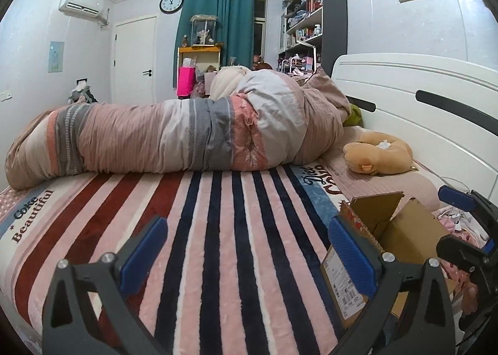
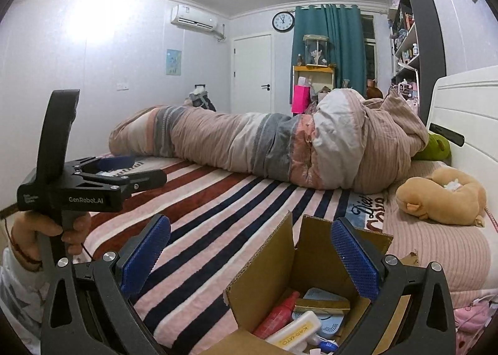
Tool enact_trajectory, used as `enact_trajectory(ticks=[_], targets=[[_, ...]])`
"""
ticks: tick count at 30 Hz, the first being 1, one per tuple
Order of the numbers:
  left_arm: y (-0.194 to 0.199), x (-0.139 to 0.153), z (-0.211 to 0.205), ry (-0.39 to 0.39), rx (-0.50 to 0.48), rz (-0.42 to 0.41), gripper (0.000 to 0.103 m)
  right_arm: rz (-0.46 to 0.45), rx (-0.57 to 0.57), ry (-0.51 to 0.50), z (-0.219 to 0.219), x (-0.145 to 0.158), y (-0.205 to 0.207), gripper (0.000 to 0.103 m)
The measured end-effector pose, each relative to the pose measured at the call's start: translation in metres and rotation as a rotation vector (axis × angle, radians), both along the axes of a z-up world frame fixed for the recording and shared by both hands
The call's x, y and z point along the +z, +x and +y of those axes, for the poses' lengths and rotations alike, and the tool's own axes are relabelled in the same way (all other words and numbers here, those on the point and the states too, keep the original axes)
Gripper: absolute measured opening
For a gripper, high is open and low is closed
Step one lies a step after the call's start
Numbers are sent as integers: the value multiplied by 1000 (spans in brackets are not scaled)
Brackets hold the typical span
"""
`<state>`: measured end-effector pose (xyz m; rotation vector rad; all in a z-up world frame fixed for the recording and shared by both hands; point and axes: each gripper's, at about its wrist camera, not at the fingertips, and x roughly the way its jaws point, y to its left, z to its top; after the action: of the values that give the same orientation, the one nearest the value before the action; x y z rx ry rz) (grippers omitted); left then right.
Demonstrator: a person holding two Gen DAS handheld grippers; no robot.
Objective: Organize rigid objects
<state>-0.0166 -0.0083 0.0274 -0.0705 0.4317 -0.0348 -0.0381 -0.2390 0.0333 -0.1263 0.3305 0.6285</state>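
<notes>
A wide stretch of the striped blanket [image 1: 218,230] is left bare between the rolled duvet [image 1: 174,137] and the cardboard box [image 2: 311,277], which is set near the blanket's right edge. The left gripper [image 1: 249,255] is held spread above the blanket, the right gripper [image 2: 252,264] spread over the open box. Only in the right view are the box's contents seen: a red bottle [image 2: 277,314] among other items
</notes>
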Motion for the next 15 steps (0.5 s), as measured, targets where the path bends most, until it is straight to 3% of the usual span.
enact_trajectory(ticks=[15], targets=[[-1,-3,2,21,30,3,102,12,-12,1,-2,0,3,103]])
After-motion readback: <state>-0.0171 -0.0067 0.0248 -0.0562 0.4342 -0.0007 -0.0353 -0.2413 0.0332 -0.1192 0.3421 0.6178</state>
